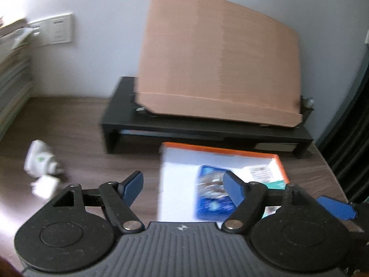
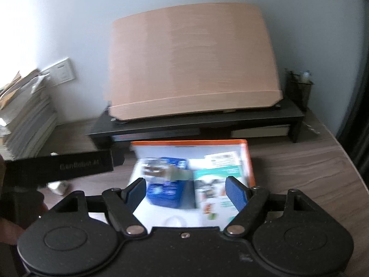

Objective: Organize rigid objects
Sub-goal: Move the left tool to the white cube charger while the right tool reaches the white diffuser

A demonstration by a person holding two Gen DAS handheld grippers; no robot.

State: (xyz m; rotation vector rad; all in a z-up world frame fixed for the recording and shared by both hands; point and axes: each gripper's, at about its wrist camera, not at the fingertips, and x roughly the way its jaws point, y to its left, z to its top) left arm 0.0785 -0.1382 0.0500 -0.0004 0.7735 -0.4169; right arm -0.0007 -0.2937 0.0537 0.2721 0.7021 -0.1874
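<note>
On the worktop (image 2: 299, 161), just in front of the black riser shelf (image 2: 207, 124), sits the orange-rimmed box (image 2: 248, 159), open at the top, and the task's rigid things lie inside it. A blue packet (image 2: 165, 194) rests on the white floor of the box toward its left side, with a printed leaflet or carton (image 2: 216, 191) beside it on the right; motion blur hides any finer detail. Gathering them in 1 tray seems to be the point, so they stay together rather than scattered.

Both tools hang above the near edge of the box, tilted down toward it. The left tool (image 1: 183, 188) stands with its 2 blue pads apart and nothing pressed between them, the blue packet showing below the gap. The right tool (image 2: 185, 191) is likewise spread wide and empty.

Out on the left, well apart from the box, 2 white items (image 1: 41, 161) lie loose on the worktop, likely not yet sorted. A cardboard sheet (image 1: 219, 69) leans on the riser against the wall.
</note>
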